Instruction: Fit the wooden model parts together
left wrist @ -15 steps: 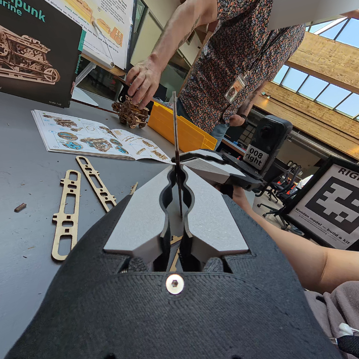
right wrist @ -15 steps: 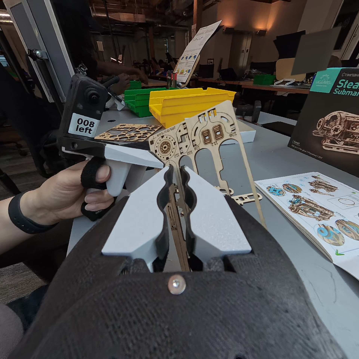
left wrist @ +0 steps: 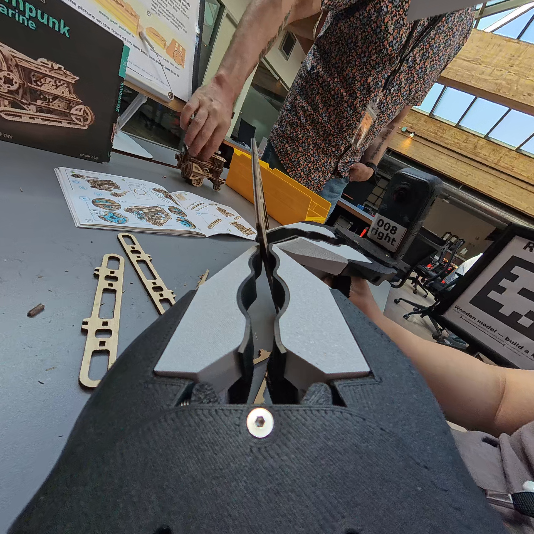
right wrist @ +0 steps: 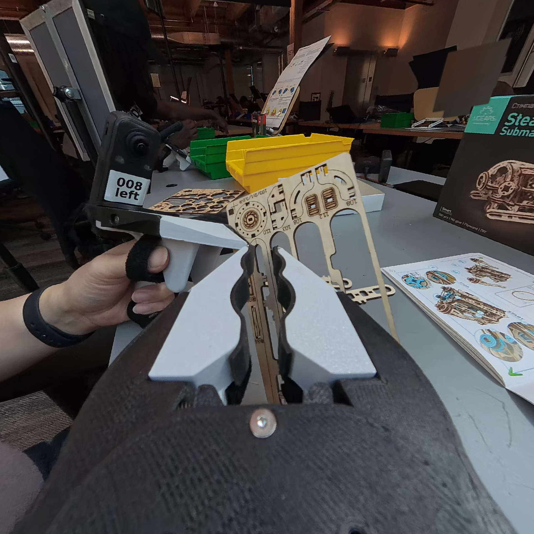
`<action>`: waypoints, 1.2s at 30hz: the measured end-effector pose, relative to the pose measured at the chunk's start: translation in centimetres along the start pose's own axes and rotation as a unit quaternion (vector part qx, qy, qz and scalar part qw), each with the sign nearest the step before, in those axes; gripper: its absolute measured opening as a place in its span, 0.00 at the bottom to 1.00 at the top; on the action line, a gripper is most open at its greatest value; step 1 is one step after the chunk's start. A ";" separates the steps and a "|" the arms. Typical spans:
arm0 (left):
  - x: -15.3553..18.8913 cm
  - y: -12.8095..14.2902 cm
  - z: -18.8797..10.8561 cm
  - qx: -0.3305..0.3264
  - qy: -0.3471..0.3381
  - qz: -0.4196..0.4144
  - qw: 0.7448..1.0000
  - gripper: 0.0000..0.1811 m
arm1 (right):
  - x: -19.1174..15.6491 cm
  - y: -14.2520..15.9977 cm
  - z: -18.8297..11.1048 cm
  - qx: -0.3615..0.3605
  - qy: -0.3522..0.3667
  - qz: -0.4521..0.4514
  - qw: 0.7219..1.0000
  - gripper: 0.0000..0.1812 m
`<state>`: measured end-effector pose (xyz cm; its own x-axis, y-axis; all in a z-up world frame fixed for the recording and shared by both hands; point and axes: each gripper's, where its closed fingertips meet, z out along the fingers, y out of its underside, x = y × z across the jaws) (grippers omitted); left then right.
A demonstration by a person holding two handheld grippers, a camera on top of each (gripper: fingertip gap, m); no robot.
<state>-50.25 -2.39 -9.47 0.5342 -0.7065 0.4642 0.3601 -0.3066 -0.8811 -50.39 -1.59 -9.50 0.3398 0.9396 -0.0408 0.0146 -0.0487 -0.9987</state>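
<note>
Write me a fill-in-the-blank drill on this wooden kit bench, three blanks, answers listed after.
1. The plywood parts sheet is pinched by the left gripper and stands ____ in the left wrist view.
2. Two loose slotted wooden strips lie flat on the grey table, near the open ____ booklet.
3. Behind the sheet sits a ____ plastic bin, with a green bin beside it.

Missing words: edge-on; instruction; yellow
</note>
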 end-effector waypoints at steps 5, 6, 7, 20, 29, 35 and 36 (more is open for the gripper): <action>-0.1 0.1 0.2 -0.002 -0.010 0.004 1.000 0.00 | 0.1 0.1 0.0 0.003 0.012 -0.011 1.000 0.05; -0.2 0.1 0.2 -0.002 -0.013 0.003 1.000 0.00 | 0.1 0.1 0.0 0.004 0.015 -0.010 1.000 0.05; -0.3 0.1 0.2 -0.002 -0.015 0.001 1.000 0.00 | 0.2 0.2 0.0 0.005 0.020 -0.011 1.000 0.05; -0.2 0.2 0.3 -0.003 -0.014 0.005 1.000 0.00 | 0.2 0.2 -0.1 0.012 0.022 0.005 1.000 0.06; -0.2 0.2 0.3 0.000 -0.045 0.039 0.998 0.00 | 0.2 0.4 0.0 0.004 0.036 -0.017 0.999 0.06; -0.2 0.2 0.3 0.001 -0.045 0.036 0.998 0.00 | 0.3 0.4 0.0 0.001 0.043 -0.029 0.999 0.06; -0.3 0.2 0.3 0.001 -0.046 0.036 0.998 0.00 | 0.3 0.4 0.0 0.001 0.044 -0.032 0.999 0.06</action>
<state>-50.10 -2.08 -9.73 0.6267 -0.6655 0.4054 0.3190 -0.2555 -0.9127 -50.30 -1.36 -9.93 0.4193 0.9075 0.0261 0.0372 0.0116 -0.9992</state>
